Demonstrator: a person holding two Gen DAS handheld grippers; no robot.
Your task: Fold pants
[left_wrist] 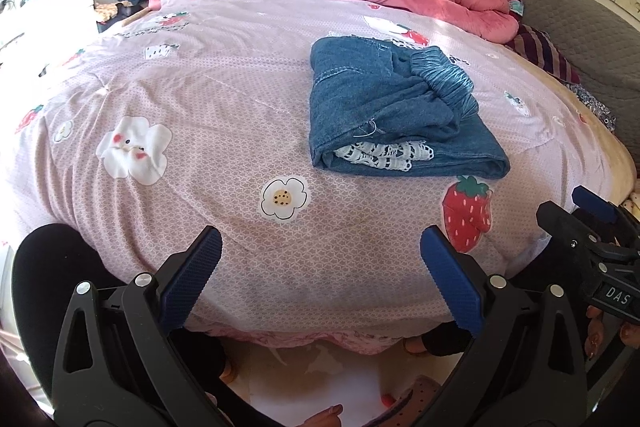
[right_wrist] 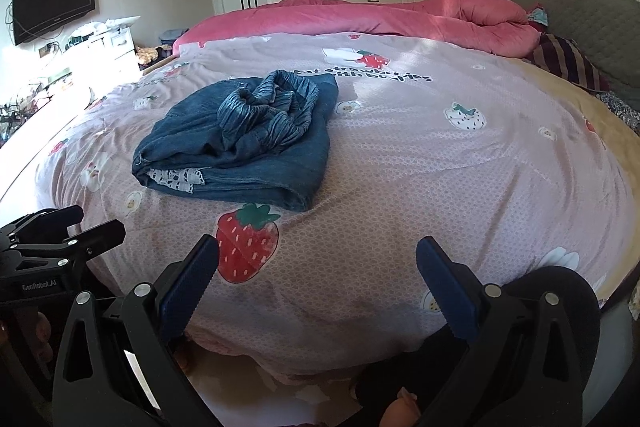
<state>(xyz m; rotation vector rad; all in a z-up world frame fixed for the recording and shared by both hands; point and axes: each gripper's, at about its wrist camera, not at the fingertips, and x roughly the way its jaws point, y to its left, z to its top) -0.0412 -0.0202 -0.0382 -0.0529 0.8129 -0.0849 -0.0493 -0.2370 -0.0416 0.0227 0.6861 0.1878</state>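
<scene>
Lying ahead of both wide, empty tongs, the folded denim pants (left_wrist: 400, 107) sit right of the left tongs (left_wrist: 320, 267) and left of the right tongs (right_wrist: 318, 271), about equally near both.

Strong daylight from the left blows out the bed's (left_wrist: 200, 99) left edge in both views; rest evenly lit, sharp. Soft shadows under the folded jeans (left_wrist: 392, 107). Heavy fisheye bending, dark vignette at the corners.
</scene>
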